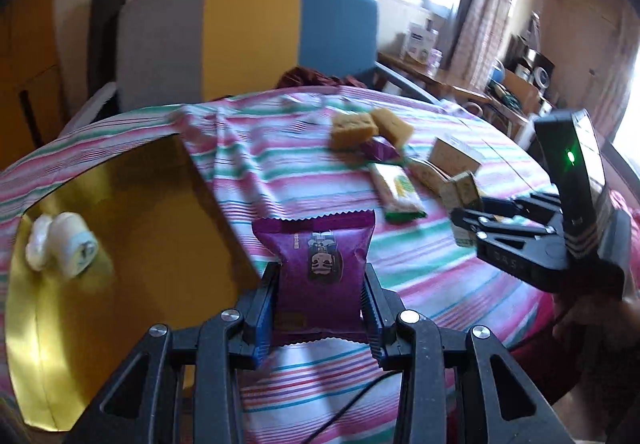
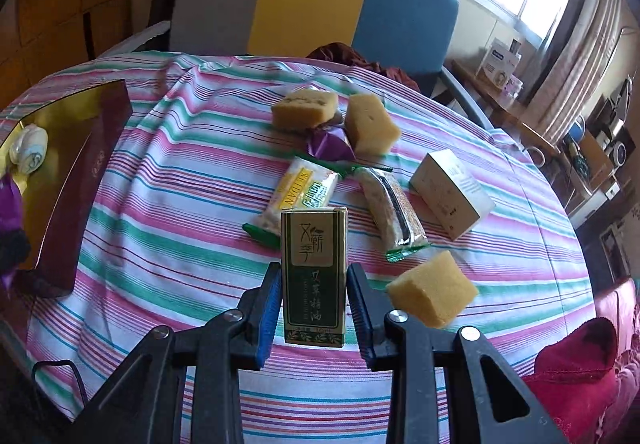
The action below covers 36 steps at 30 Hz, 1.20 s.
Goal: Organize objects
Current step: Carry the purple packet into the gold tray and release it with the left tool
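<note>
Purple snack packet (image 1: 324, 268) is clamped between the pads of the left gripper (image 1: 322, 308), pinched at its lower half and held clear of the striped tablecloth (image 1: 420, 268). Just to its left sits the gold-lined box (image 1: 140, 228), maroon on the outside, with a small white wrapped sweet (image 1: 60, 246) already lying inside. The packet is near the box's right wall but not yet over the gold floor.

Green-and-cream carton (image 2: 314, 276), printed with Chinese characters, is clamped upright in the right gripper (image 2: 314, 308), also lifted off the cloth. In the left wrist view the right gripper shows at the far right, well apart from the box.

Left loose on the cloth beyond: three yellow sponge blocks (image 2: 304, 109), a purple wrapped candy (image 2: 330, 145), a yellow-green snack bar (image 2: 300, 195), a second bar with a dark stripe (image 2: 394, 211), and a white carton (image 2: 450, 193).

Step in hand, by judgement: transport, with both items picked and the gold-lined box as the probable destination.

Next move calls for:
- the packet to be carried leftward over the box wall, then lowered and released beside the sweet;
- the carton to be brought across the cloth above the loose pile, without clipping the nearest sponge block (image 2: 432, 290);
- the two grippers to be staggered at the box, since space there looks tight.
</note>
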### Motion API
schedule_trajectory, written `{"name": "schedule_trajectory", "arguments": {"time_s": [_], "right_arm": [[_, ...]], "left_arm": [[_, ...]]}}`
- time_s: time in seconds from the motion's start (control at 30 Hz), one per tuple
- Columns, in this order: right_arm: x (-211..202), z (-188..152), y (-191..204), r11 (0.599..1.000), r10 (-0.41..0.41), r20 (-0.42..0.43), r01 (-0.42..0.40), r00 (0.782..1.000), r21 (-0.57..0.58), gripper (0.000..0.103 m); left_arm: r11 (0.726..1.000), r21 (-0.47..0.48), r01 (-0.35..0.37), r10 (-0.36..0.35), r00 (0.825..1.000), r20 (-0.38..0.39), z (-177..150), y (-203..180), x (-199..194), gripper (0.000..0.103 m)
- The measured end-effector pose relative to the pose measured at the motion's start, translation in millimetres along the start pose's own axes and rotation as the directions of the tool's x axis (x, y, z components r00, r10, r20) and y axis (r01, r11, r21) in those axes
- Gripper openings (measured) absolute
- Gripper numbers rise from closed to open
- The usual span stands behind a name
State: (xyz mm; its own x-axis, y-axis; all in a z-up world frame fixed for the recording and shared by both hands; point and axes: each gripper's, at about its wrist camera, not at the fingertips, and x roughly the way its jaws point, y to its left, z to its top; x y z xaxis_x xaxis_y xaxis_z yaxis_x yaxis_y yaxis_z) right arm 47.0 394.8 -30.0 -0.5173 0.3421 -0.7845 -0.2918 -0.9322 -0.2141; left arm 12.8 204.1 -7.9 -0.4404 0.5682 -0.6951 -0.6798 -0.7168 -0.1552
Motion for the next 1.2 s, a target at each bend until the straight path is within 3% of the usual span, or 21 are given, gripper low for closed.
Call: {"name": "schedule_trajectory", "arguments": {"time_s": [0.77, 1.2], "right_arm": [[0, 5, 32, 0.999, 0.027, 0.007, -0.027, 1.000, -0.041, 0.032], [7, 10, 49, 0.997, 0.055, -0.009, -0.056, 0.998, -0.054, 0.032]], "left_arm": [[0.975, -0.151, -0.160, 0.162, 0.987, 0.002, -12, 73, -24, 0.039], [0.924, -0.264, -0.276, 0.279, 0.960, -0.025, -28, 139, -55, 0.039]]}}
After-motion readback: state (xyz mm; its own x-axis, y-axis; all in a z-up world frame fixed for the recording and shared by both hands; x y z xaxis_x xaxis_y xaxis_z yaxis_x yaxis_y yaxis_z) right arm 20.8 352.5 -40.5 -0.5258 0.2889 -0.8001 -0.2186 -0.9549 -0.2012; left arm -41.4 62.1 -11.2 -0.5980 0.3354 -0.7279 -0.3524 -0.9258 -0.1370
